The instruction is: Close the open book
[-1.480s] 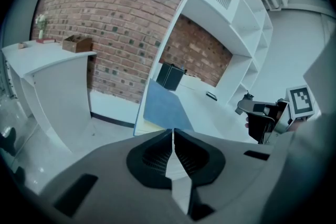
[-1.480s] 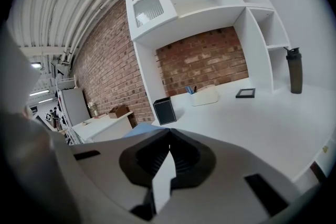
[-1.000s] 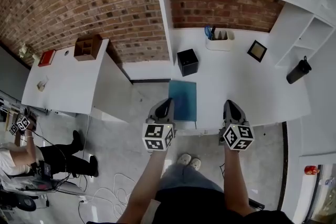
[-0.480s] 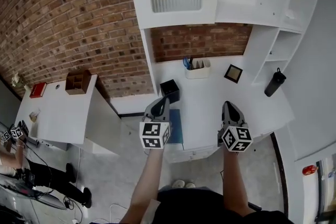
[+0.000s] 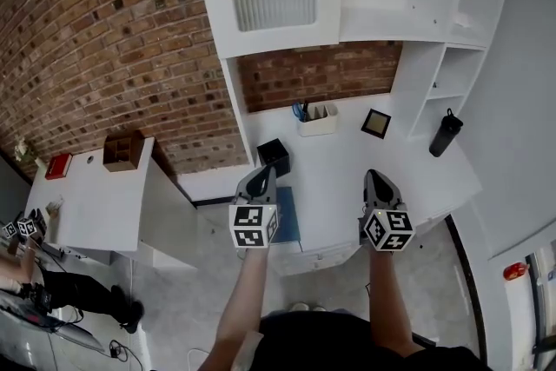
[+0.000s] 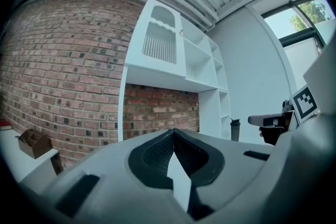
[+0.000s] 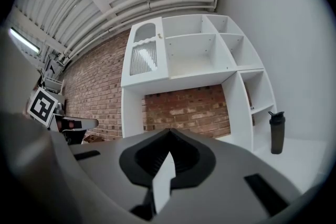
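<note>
The left gripper [image 6: 173, 131] points level, its jaws together at the tips with nothing between them. Ahead rises a brick wall [image 6: 68, 71] with a white shelf unit [image 6: 199, 65]. A dark bottle [image 6: 234, 129] stands right, near the right gripper [image 6: 257, 120]. A wooden box [image 6: 32, 143] sits left.

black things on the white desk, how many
3: a black cube-shaped box back left, a black-framed square picture mid-back, a tall black bottle far right; more may be hidden.

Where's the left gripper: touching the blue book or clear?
Apart. In the left gripper view the left gripper is shut on air facing the brick wall; the book lies below.
</note>
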The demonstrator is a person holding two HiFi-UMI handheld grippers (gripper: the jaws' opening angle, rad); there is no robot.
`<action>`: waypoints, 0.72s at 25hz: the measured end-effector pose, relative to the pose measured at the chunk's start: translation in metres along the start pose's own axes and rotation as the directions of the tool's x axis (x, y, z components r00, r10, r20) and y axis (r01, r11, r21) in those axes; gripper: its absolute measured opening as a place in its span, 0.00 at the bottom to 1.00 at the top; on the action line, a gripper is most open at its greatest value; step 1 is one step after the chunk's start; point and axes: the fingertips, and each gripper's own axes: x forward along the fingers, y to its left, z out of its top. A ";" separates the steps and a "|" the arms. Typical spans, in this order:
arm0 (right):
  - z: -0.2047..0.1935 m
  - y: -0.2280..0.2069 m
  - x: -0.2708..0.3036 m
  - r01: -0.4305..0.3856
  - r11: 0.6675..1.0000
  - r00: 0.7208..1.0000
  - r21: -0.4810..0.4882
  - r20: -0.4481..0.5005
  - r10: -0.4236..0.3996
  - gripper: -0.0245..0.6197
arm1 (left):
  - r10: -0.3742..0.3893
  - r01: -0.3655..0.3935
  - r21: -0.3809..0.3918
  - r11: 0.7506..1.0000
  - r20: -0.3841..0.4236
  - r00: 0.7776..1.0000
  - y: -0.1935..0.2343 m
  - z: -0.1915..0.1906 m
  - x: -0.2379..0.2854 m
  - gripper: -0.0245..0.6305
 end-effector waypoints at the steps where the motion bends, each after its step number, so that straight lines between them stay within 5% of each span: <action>1: -0.001 0.000 -0.001 0.001 1.000 1.000 0.000 -0.004 -0.001 0.04 | -0.002 0.002 0.000 1.000 -0.003 1.000 0.000 -0.001 0.000 0.05; 18: -0.006 0.008 0.000 -0.002 1.000 1.000 -0.007 -0.023 0.002 0.04 | -0.029 0.029 -0.007 1.000 -0.040 0.999 -0.001 -0.017 0.004 0.05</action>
